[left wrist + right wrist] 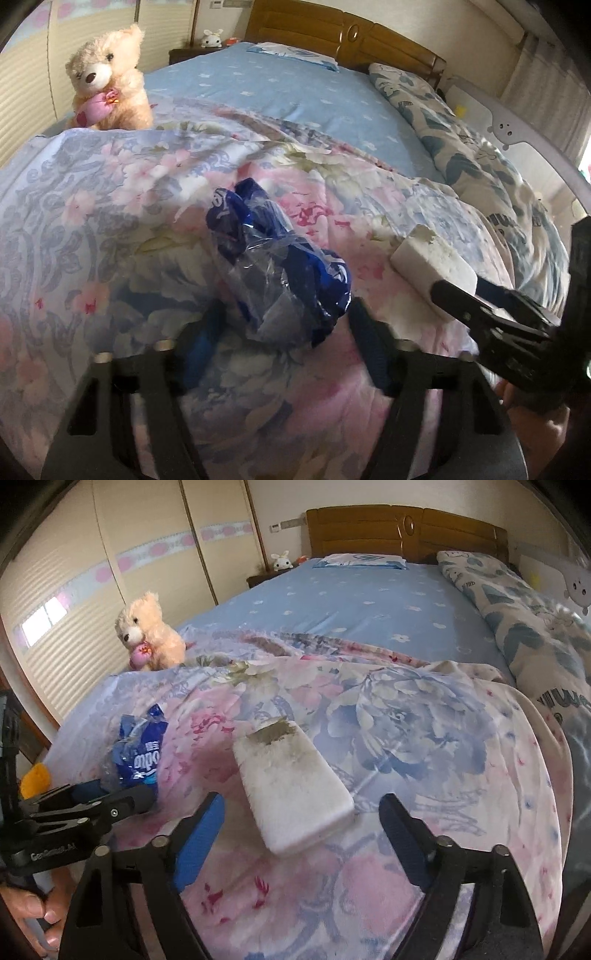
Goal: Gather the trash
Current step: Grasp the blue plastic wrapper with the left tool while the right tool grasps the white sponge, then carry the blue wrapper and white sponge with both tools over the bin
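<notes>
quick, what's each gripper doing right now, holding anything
left gripper: open, jaws either side of the blue plastic wrapper, not clearly gripping it
right gripper: open, jaws either side of the white foam block, not touching

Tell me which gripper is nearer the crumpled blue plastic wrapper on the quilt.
Left. The left gripper has its jaws on either side of the blue wrapper, not visibly pressing it. The right gripper is off to the side, straddling the white foam block.

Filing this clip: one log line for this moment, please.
left tool: open around blue wrapper | right tool: open around white foam block | both on floral quilt
</notes>
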The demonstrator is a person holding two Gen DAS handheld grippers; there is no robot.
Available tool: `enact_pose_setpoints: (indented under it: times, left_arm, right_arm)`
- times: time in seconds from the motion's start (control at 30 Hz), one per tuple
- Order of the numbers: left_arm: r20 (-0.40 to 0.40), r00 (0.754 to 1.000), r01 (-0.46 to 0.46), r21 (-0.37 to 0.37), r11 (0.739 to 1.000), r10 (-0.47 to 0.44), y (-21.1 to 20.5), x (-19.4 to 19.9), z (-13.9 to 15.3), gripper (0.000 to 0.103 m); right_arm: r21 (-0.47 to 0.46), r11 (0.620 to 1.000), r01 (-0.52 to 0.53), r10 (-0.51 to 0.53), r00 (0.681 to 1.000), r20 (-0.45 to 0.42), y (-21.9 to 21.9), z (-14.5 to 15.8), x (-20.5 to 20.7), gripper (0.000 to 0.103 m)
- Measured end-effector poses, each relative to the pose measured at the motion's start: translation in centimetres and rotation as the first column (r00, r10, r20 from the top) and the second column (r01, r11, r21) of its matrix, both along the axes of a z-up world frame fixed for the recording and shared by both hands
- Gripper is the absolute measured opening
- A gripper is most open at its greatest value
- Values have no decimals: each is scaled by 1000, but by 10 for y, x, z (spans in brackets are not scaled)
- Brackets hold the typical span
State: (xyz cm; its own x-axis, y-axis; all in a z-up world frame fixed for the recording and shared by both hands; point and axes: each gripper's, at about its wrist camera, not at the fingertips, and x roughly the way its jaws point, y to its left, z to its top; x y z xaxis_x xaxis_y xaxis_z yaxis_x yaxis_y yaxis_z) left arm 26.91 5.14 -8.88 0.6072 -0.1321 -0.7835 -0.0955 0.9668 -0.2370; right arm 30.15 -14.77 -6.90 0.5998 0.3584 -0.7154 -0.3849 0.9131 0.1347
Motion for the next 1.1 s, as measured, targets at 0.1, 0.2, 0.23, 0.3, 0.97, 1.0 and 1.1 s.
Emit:
enact_pose_setpoints:
  times: [0.1,0.2,0.23,0.3,0.97,1.0,1.1]
  left_arm:
    - [5,1000,12,17,1000,-12,-2,-1,1,42]
    - [2,999,35,53,998,-35,-8,-6,4,38]
    - [0,999,41,57,998,-41,-9,-8,4,38]
    - [-4,998,61,62,996,-60,-15,-17,6,37]
    - [34,980,194,99,976,-198,-69,-102,37,36]
    - [35,978,199,99,975,-203,-71,-105,37,36]
    - [38,974,221,100,970,-225,-82,-114,39,36]
  right_arm:
    - [5,1000,3,-3,1000,-30,0,-5,4,57]
    - [13,1000,2,-2,1000,-19,-2,-2,-2,55]
    - [21,1000,3,-3,1000,-22,-4,-2,-5,55]
    - [42,999,8,-6,999,-32,-8,-3,-12,55]
    - [207,967,147,-147,989,-18,-69,14,-117,55]
    - [211,965,153,-152,988,-18,-72,14,-121,55]
    - [220,961,165,-166,986,-13,-79,16,-135,55]
